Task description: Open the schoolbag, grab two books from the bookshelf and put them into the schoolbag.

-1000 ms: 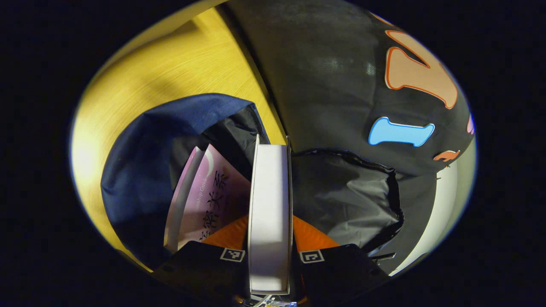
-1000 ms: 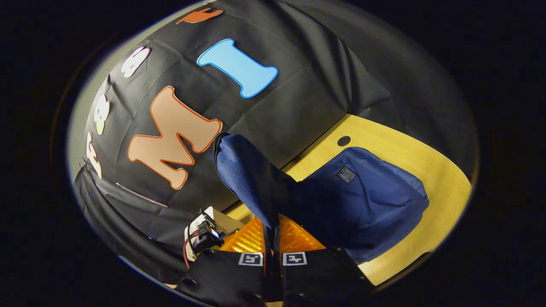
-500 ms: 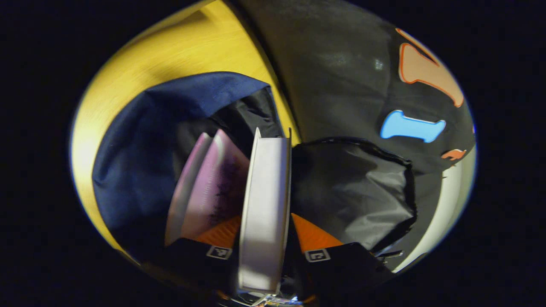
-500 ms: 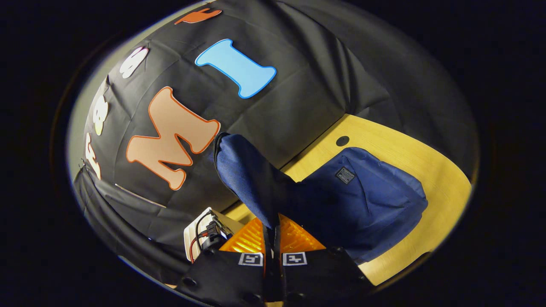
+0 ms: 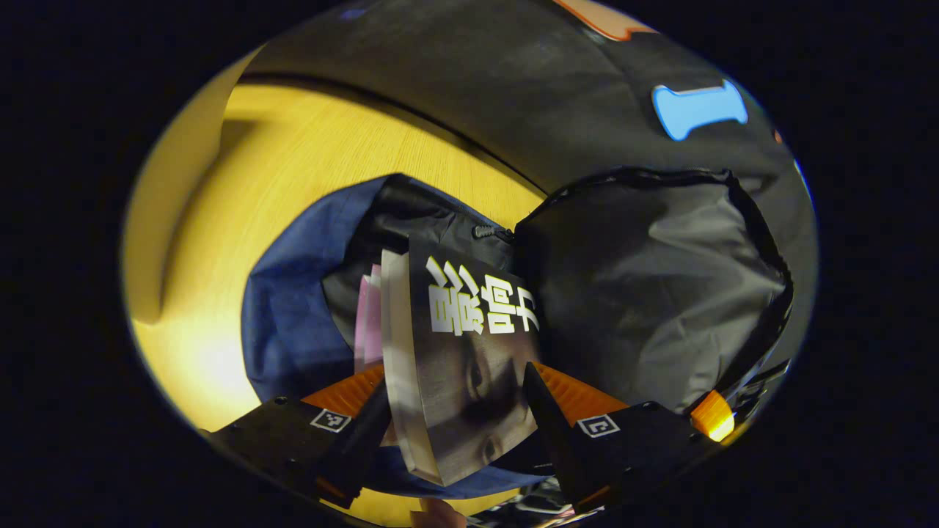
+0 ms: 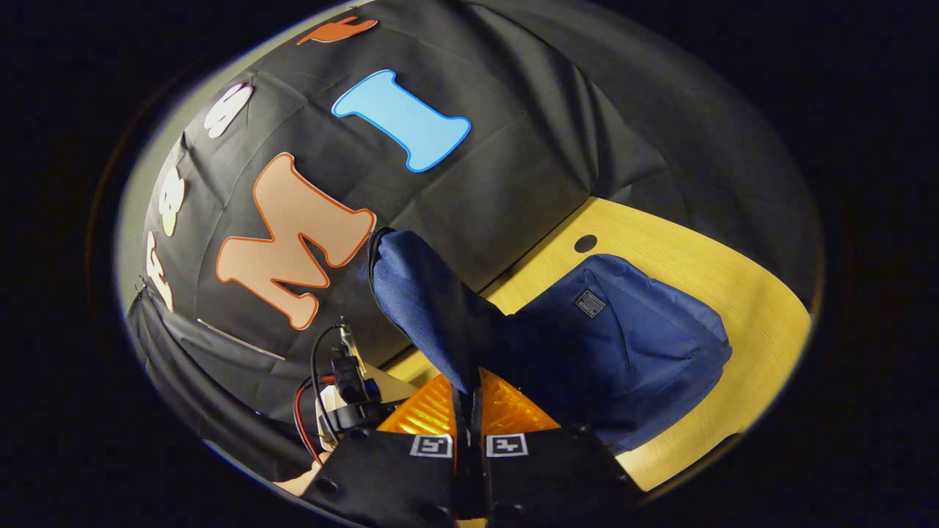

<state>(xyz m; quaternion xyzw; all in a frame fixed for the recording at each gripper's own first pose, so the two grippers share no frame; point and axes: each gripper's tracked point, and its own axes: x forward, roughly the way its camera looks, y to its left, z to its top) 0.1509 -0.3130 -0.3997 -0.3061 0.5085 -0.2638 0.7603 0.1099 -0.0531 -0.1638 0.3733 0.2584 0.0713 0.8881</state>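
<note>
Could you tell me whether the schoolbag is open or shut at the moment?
Open. The right gripper pinches the schoolbag flap and holds it up, and its dark lining is spread wide, with two books standing in the mouth.

Large white characters 影响力 on the dark book (image 5: 469, 345) cover.

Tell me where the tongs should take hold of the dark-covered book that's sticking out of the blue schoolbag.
Grip the dark-covered book by its exposed near end, one finger on each cover, coming from the bag's open mouth. It stands on edge beside the pink book, its far end inside the schoolbag.
</note>
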